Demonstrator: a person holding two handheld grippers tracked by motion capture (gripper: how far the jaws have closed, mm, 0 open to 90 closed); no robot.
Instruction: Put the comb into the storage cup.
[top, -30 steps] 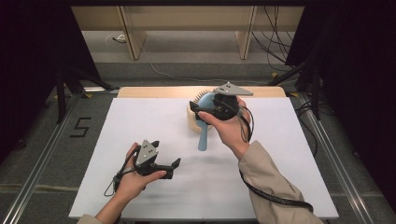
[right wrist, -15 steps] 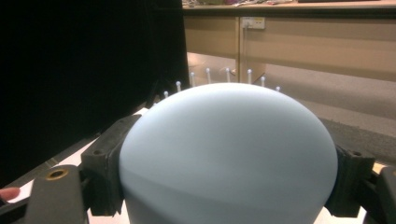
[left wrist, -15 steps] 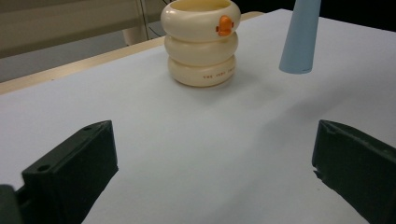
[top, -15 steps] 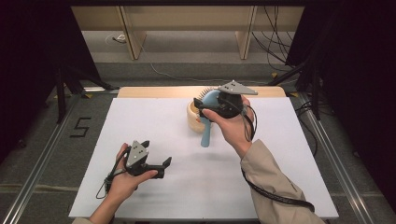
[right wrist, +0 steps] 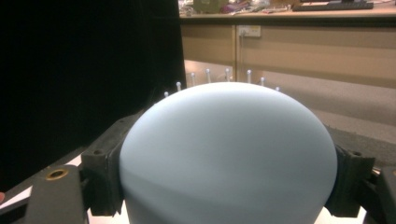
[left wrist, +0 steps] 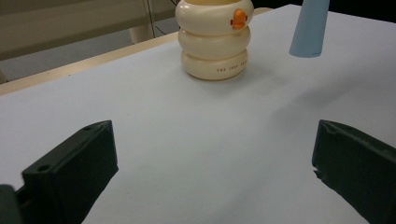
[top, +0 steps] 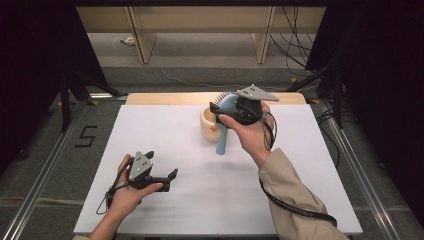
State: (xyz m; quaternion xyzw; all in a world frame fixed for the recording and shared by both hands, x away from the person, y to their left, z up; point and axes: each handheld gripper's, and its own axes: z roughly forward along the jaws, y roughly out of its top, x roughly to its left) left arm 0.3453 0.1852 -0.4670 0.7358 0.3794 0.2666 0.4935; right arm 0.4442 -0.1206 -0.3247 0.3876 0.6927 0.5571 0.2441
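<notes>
Your right gripper (top: 223, 113) fingers grasp the blue hairbrush (top: 223, 134) above the cream cup (top: 208, 129); your left gripper (top: 170, 180) fingers are released over the table (top: 300, 165).

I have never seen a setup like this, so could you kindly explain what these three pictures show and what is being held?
A person stands at a white table with a hand-held two-jaw gripper in each hand. The high view looks down from above; the other two come from cameras riding on each gripper. The right gripper is closed on the rounded head of a light blue hairbrush, its handle hanging down beside a cream ring-shaped cup with an orange duck bill. The left gripper is open, holding nothing, low over the table.
</notes>
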